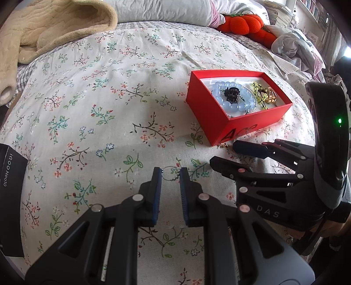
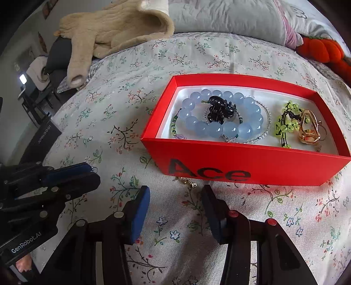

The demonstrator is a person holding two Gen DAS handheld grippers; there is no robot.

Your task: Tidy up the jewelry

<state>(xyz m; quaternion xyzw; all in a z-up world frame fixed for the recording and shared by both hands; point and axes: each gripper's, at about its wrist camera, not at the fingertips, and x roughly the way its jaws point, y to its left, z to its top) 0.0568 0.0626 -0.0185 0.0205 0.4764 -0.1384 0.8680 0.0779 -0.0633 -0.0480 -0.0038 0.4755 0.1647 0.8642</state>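
A red "Ace" box (image 2: 252,163) (image 1: 219,122) sits on the floral bedsheet. It holds a blue bead bracelet (image 2: 210,128), a black claw clip (image 2: 220,109), a green bead piece (image 2: 285,127) and a gold ring (image 2: 308,129). A thin silver bead chain (image 1: 172,174) lies on the sheet between the tips of my open left gripper (image 1: 170,175). A small gold chain piece (image 2: 188,182) lies against the box front, just ahead of my open right gripper (image 2: 175,197). The right gripper also shows in the left wrist view (image 1: 239,154).
A black phone box (image 1: 11,197) lies at the left. A beige fleece blanket (image 2: 114,28), grey pillows (image 2: 230,19) and an orange plush (image 1: 243,24) lie at the far side of the bed. Crumpled clothes (image 1: 291,48) lie at the far right.
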